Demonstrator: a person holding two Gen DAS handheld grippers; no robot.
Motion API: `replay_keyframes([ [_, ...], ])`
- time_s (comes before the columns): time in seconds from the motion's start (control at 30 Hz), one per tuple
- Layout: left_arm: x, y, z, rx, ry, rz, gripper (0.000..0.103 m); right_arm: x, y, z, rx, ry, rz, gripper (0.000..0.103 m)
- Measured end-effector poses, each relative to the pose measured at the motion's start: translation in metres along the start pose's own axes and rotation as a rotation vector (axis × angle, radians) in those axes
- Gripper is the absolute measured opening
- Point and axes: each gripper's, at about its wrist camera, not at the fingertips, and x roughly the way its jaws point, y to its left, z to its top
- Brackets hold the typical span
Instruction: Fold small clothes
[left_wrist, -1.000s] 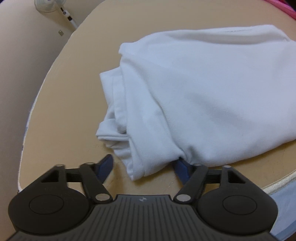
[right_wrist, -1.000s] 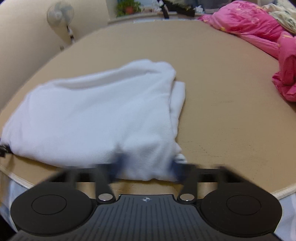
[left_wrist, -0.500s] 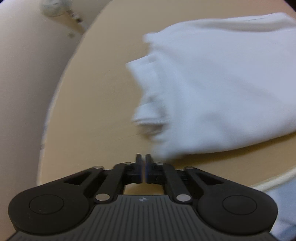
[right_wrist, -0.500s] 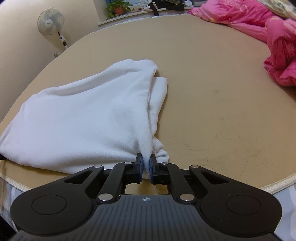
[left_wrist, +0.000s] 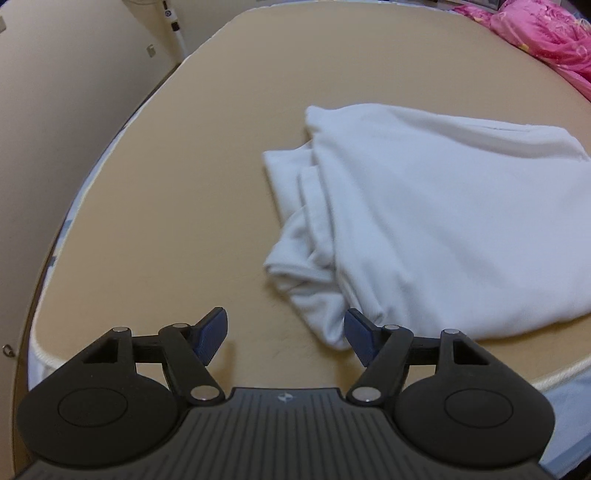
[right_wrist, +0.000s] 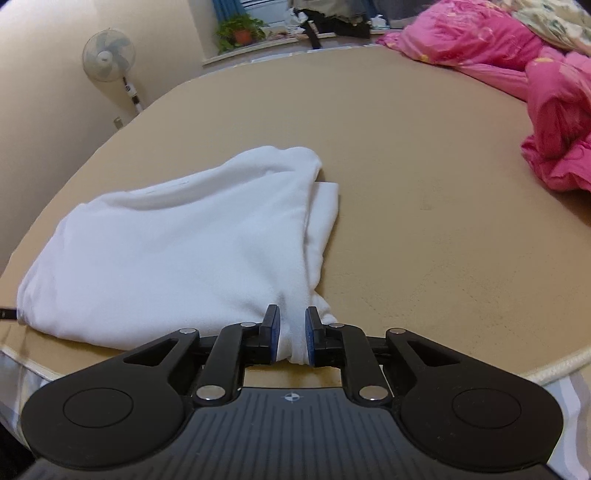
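Right wrist view: right gripper (right_wrist: 291, 338) pinches the near corner of the white garment (right_wrist: 177, 254) on the tan bed surface (right_wrist: 424, 221). Left gripper (left_wrist: 286, 334), jaws just reopened and empty, should close on the loose corner at 1 o'clock (left_wrist: 332, 332) before both lift evenly.

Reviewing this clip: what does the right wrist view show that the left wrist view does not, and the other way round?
Only the right wrist view: the right claw with a bunch of the white garment between its pads, a standing fan, a potted plant. Only the left wrist view: the left claw, jaws just opened, wide apart with nothing between them, beside the garment's near left corner. Both share: the folded garment on the tan bed surface and the pink bedding.
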Motion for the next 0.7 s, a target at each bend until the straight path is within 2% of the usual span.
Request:
replay_keyframes([
  [0.07,0.013,-0.005,0.003,0.011,0.037,0.079,0.075,0.014,-0.001,-0.002,-0.026,0.05,-0.07,0.013],
  [0.13,0.022,0.006,0.0,-0.027,0.084,0.087,0.078,0.026,-0.008,-0.005,-0.024,0.105,-0.175,0.009],
  [0.17,0.02,0.012,-0.002,-0.044,0.083,0.081,0.077,0.028,-0.016,-0.007,0.014,0.133,-0.226,0.009],
  [0.23,0.01,0.018,-0.005,-0.026,0.072,0.113,0.078,0.019,-0.033,-0.009,0.139,0.119,-0.178,0.012],
  [0.27,0.005,0.019,-0.006,-0.022,0.069,0.125,0.082,0.014,-0.04,-0.011,0.213,0.109,-0.14,0.017],
  [0.33,-0.007,0.018,-0.005,-0.049,0.069,0.139,0.093,0.009,-0.046,-0.013,0.33,0.108,-0.064,0.066],
  [0.37,-0.013,0.018,-0.003,-0.078,0.072,0.145,0.093,0.009,-0.045,-0.014,0.366,0.106,-0.04,0.073],
  [0.47,-0.02,0.014,0.001,-0.143,0.076,0.115,0.093,0.014,-0.03,-0.016,0.418,0.075,0.018,0.082],
  [0.57,-0.021,0.005,0.002,-0.162,0.087,0.088,0.093,0.028,-0.013,-0.016,0.468,0.088,0.011,0.087],
  [0.63,-0.023,0.002,-0.003,-0.155,0.092,0.083,0.093,0.036,-0.003,-0.017,0.463,0.075,-0.007,0.097],
  [0.7,-0.02,-0.001,-0.007,-0.142,0.098,0.082,0.093,0.042,0.005,-0.016,0.452,0.046,-0.021,0.098],
])
